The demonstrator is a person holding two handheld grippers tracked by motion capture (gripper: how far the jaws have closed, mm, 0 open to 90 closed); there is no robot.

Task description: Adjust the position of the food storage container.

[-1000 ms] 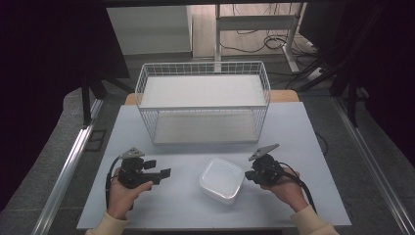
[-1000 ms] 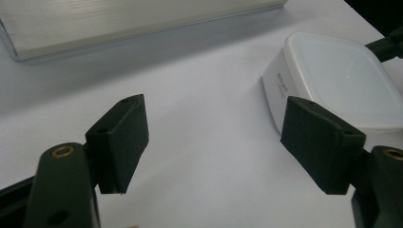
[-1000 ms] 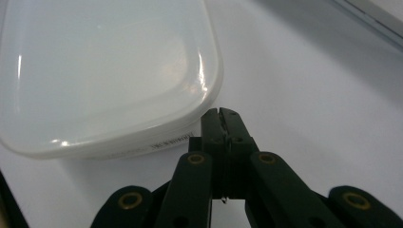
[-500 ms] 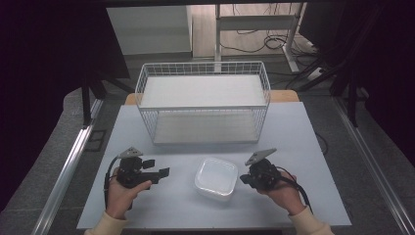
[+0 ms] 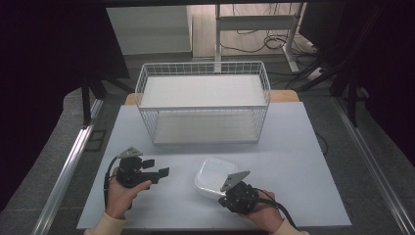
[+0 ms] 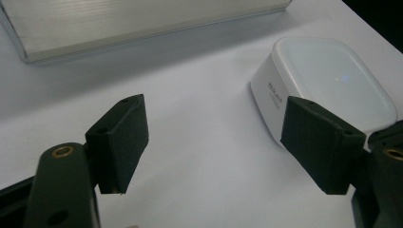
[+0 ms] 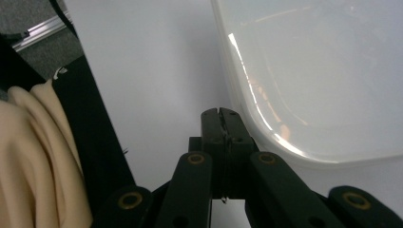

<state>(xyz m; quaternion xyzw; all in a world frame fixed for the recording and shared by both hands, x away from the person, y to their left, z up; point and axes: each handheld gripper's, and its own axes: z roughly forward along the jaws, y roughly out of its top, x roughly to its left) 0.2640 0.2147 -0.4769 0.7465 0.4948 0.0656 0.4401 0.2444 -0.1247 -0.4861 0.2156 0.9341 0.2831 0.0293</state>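
Note:
A white lidded plastic container (image 5: 215, 176) lies on the pale table (image 5: 293, 147), near its front edge. My right gripper (image 5: 226, 198) sits against the container's near side, shut with nothing between its jaws. In the right gripper view the closed tips (image 7: 221, 112) point along the tabletop, with the container's rim (image 7: 304, 95) just to their right. My left gripper (image 5: 161, 172) is held to the left of the container, open, and aimed toward it. In the left gripper view the container (image 6: 328, 80) lies beyond the right finger (image 6: 321, 142), and bare table lies between the jaws.
A white wire basket (image 5: 203, 105) with a pale floor stands across the back middle of the table. The person's beige sleeve (image 7: 28, 156) and the table's front edge lie left of the right gripper. Floor cables and desk legs lie beyond the table.
My right gripper has moved left and nearer, from the container's right side to its near edge. The container has slid slightly left. The left gripper has barely moved.

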